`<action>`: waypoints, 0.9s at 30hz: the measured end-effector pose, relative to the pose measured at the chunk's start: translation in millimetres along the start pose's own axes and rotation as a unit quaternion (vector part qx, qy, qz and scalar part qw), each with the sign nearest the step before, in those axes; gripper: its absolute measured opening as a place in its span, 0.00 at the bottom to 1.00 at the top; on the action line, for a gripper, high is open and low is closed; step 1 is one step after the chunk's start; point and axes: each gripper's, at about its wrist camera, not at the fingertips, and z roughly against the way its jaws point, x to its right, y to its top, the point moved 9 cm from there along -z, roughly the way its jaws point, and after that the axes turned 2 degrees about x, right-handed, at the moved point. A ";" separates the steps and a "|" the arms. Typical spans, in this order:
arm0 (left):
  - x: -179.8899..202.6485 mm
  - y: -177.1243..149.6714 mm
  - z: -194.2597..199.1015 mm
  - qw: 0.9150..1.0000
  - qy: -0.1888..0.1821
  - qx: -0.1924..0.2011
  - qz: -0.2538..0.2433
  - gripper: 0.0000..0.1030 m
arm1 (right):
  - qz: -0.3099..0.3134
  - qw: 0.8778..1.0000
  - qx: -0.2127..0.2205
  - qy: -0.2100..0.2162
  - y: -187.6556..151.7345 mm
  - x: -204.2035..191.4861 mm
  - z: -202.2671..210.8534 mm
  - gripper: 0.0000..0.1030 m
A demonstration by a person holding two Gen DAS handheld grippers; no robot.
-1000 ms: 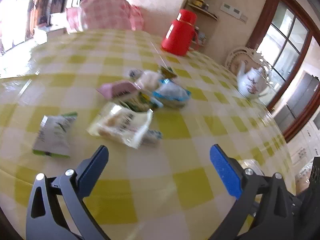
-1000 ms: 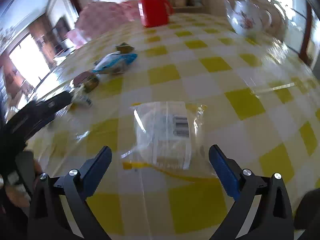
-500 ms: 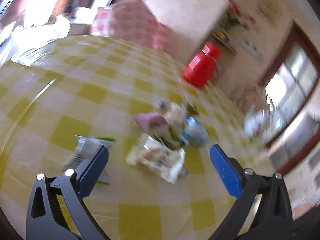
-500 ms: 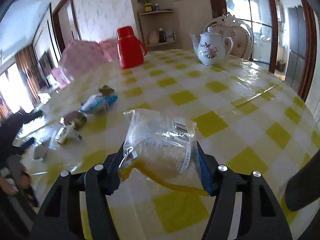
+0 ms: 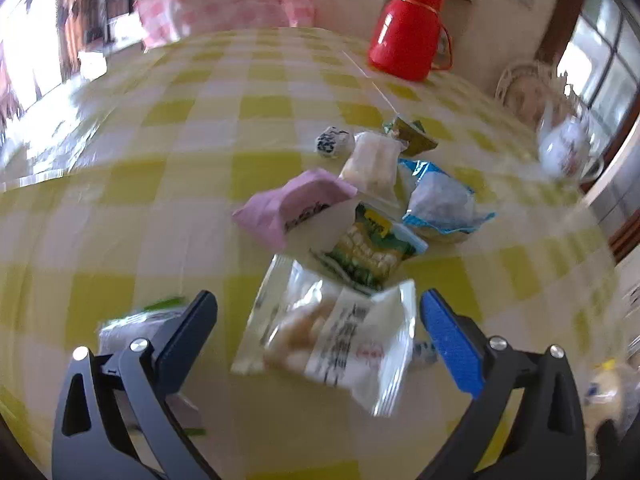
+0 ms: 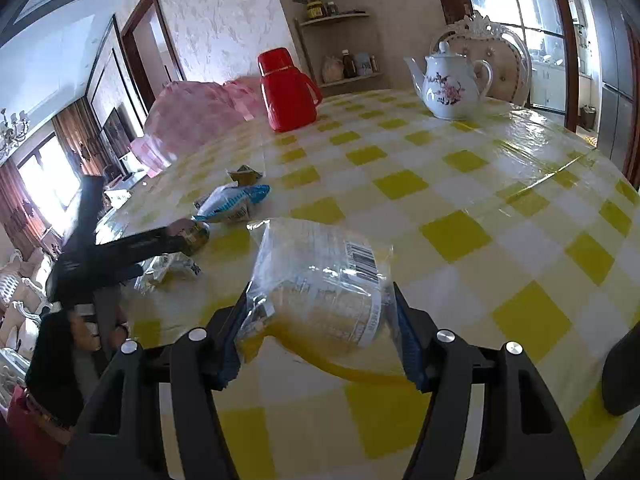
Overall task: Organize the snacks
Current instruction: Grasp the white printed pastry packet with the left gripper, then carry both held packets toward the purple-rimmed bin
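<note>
Presently the right gripper [image 6: 318,334] is clenched on a clear bread packet [image 6: 320,280]; its jaws have just been closing, and the packet now sits pinched between both pads, lifted off the checked tablecloth [image 6: 500,208] at the near edge of the table. The packet's long axis runs forward along the fingers, barcode uppermost, its far end projecting beyond the fingertips.

The left gripper [image 5: 318,326] stands released, nothing pressed by either pad. Directly between and just beyond its fingers lies a white biscuit packet [image 5: 336,336], flat on the cloth, its long axis set slantwise across the gap, not in line with the fingers. This is the relation the coming move appears to turn on: the packet lies straight ahead of the open left jaws, and the left hand is plainly the nearer; the right is occupied. A green-edged packet [image 5: 132,324] lies partly behind the left finger, blurred.

Beyond, toward the middle of the table, the remaining snacks lie clustered and touching: a corn packet [image 5: 368,252], a pink packet [image 5: 292,204], a blue-trimmed packet [image 5: 440,204] and smaller wrapped pieces. A red flask [image 5: 408,32] and a teapot [image 6: 452,84] stand near the far edge, well apart from the snacks.

In my judgement sorting is at an early stage; most packets remain ungathered.
</note>
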 end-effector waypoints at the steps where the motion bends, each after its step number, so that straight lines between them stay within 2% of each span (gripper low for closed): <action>1: 4.3 -3.0 -7.6 1.000 0.002 -0.018 -0.015 0.98 | -0.003 1.000 0.000 0.002 0.3 0.3 0.4 0.60; 4: 6.9 -9.4 -8.5 0.998 0.025 -0.023 -0.051 0.97 | -0.012 1.000 -0.003 0.003 0.4 4.2 0.2 0.60; 5: 6.0 -12.0 -4.5 0.997 0.035 -0.016 -0.065 0.83 | -0.015 1.000 -0.003 0.002 0.2 5.3 0.6 0.60; 6: 5.2 -12.6 -0.5 0.996 0.041 -0.006 -0.075 0.48 | -0.017 1.000 -0.003 0.001 0.7 6.7 0.8 0.60; 7: 5.0 -12.7 4.1 0.996 0.036 0.003 -0.079 0.33 | -0.017 1.000 -0.002 0.000 1.1 8.1 1.0 0.60; 8: 6.6 -13.6 8.4 0.998 -0.005 0.001 -0.065 0.22 | -0.017 1.000 -0.001 -0.002 1.2 9.0 0.9 0.60; 9: 6.5 -14.3 9.8 0.998 -0.034 -0.003 -0.049 0.22 | -0.017 1.000 -0.002 -0.003 0.9 9.5 0.6 0.60; 10: 5.4 -14.2 13.0 0.998 -0.044 0.000 -0.039 0.22 | -0.018 1.000 -0.003 -0.004 0.2 9.8 0.0 0.60; 12: 5.6 -11.1 27.0 0.997 -0.035 0.031 -0.056 0.21 | -0.018 1.000 -0.007 -0.007 -1.2 11.6 -2.3 0.60; 17: 15.9 -8.9 62.3 0.993 -0.061 0.076 -0.059 0.21 | -0.019 1.000 -0.010 -0.009 -1.3 14.1 -5.4 0.60; 21: 33.7 -28.2 70.2 0.992 -0.086 0.070 -0.062 0.21 | -0.018 1.000 -0.011 -0.010 -1.1 14.9 -6.3 0.60; 27: 79.7 -65.1 78.7 0.986 -0.090 0.067 -0.120 0.22 | -0.028 0.999 -0.019 -0.025 -4.1 25.4 -11.8 0.60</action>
